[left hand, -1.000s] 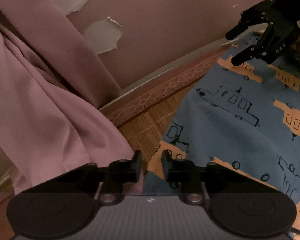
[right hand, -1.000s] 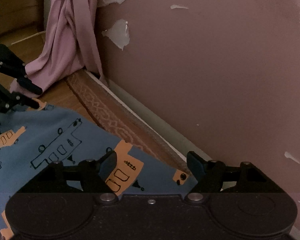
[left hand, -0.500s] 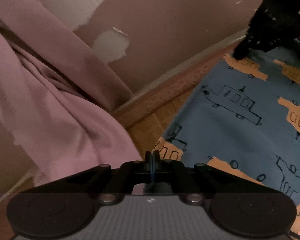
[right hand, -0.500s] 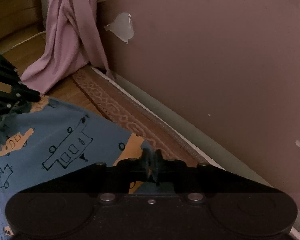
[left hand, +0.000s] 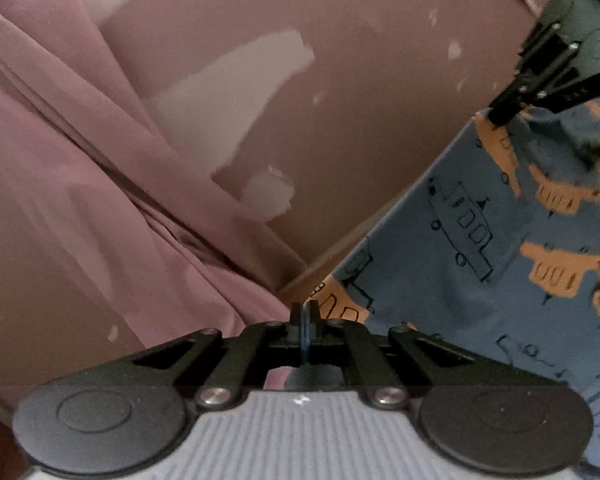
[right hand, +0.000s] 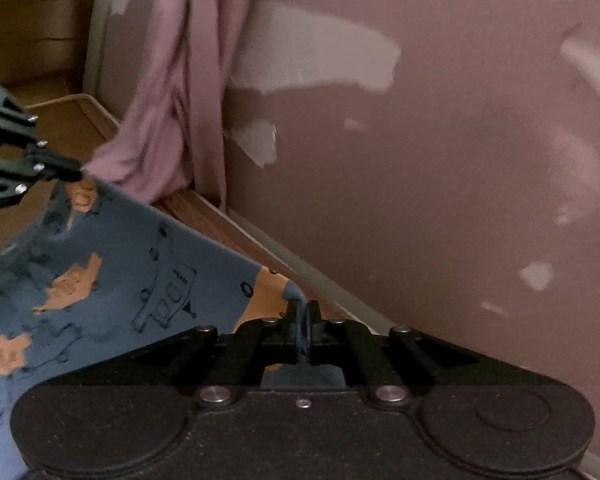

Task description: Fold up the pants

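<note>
Blue cotton printed with orange and line-drawn vehicles, the pants [left hand: 480, 248] now hang lifted between the two tongs, where a second ago they lay flat on the woven mat with both pairs of tongs spread over their far edge. The left tongs [left hand: 305, 322] are pressed together on one corner of that edge, a sliver of blue cloth showing between the tips, and the right tongs [right hand: 303, 320] pinch the other corner in the same way. Half a second ago the tongs had just closed with the cloth low; since then both views have tilted up toward the wall, and the edge runs taut from one pair of tongs to the other. In my judgement the grip is secure and the fold proper has begun: the lifted edge should next be carried back toward the person and laid over the near part of the pants. Beyond the left tongs and to their left hangs a dusty-pink draped curtain [left hand: 80, 200], near the cloth corner; it could snag if the tongs drift that way. Straight ahead of both tongs stands the mauve wall with peeling paint patches [right hand: 440, 152], close behind the wooden floor strip [right hand: 204, 208], leaving little room forward.
</note>
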`<state>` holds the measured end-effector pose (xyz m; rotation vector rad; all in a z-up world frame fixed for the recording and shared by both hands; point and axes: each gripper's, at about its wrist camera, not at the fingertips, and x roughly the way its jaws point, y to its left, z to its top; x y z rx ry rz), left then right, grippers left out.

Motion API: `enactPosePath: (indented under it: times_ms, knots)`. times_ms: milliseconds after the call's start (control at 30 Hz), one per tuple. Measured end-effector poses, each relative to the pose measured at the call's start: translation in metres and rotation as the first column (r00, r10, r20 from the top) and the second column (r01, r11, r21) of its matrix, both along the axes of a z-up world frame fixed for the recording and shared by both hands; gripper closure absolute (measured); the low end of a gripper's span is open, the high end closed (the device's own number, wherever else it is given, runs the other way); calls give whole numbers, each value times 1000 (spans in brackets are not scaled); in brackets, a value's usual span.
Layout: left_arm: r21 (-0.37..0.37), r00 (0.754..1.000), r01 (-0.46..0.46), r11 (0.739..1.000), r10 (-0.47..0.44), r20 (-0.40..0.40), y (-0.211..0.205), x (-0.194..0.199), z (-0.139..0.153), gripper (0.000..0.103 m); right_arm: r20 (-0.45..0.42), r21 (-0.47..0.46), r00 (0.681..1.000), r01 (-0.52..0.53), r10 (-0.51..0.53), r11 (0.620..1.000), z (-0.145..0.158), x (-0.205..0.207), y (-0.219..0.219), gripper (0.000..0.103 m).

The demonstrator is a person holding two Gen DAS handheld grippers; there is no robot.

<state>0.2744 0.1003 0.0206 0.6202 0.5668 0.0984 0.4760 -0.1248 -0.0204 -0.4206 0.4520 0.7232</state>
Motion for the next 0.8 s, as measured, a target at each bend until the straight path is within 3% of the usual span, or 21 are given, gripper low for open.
enactPosePath:
  times_ms: [233,367,600,800]
  knots:
    - [-9,995,83,996,-83,63,-12,-64,30,103,84,90,996,-2,-6,996,38,-97,-41,103]
    - [-8,989,139,990,-138,55,-19,-106,33,103,134,88,991,-12,0,996,44,-166,-54,103]
    - [44,977,206,978,-203,-67,-36,-167,-3,103,58,21,998,-35,34,999,5,-269,-55,103]
    - [91,957,245,965,-225,-184,-41,-186,-46,103,9,-68,999,-50,51,996,-42,-310,-45,102]
